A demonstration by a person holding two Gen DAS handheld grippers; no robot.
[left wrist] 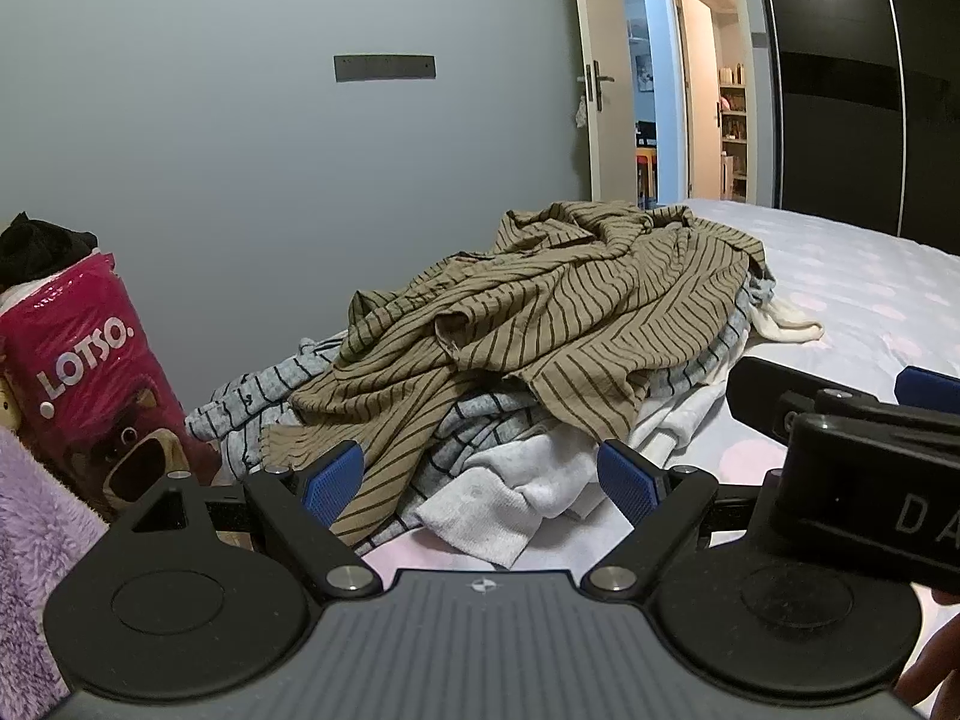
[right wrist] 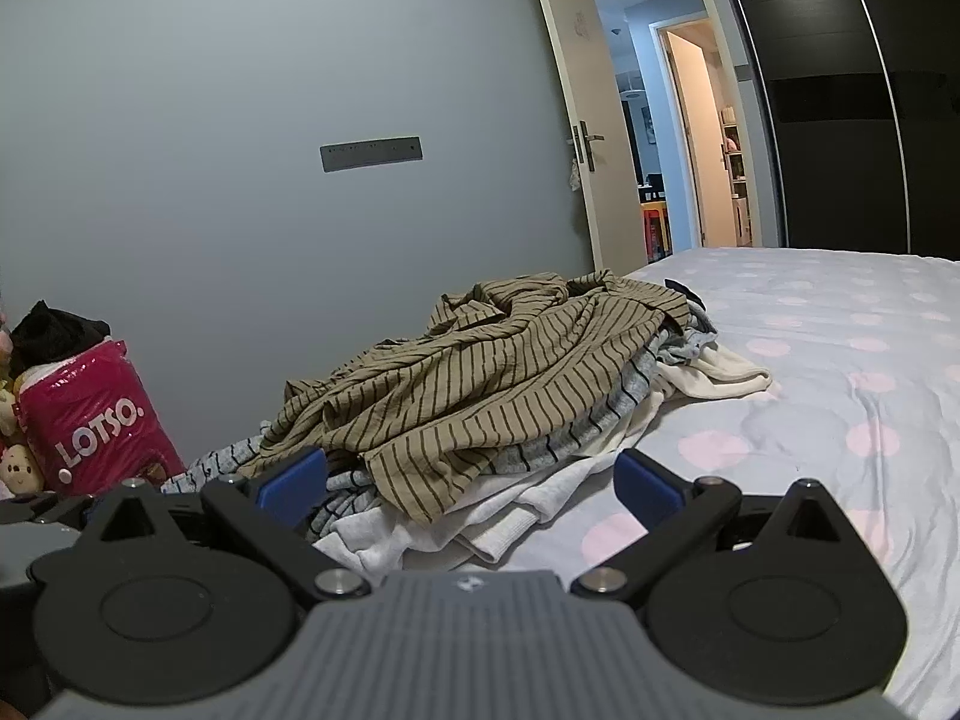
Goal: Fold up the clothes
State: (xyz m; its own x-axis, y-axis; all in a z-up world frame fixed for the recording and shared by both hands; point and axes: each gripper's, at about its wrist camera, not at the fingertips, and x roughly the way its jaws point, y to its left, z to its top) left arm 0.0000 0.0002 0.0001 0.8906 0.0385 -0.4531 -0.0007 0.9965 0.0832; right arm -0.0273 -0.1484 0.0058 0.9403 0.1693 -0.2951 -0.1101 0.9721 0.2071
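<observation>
While both tools gaped wide and held nothing, the left tool point(left wrist: 480, 480) and right tool point(right wrist: 471, 480) hovered just before the clothes pile, a white garment point(left wrist: 516, 498) nearest, the tan striped shirt point(left wrist: 540, 324) topping it on the polka-dot bed point(right wrist: 840, 396).

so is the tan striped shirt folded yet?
No. The tan striped shirt lies crumpled atop the clothes pile; both grippers open, away from it.
</observation>
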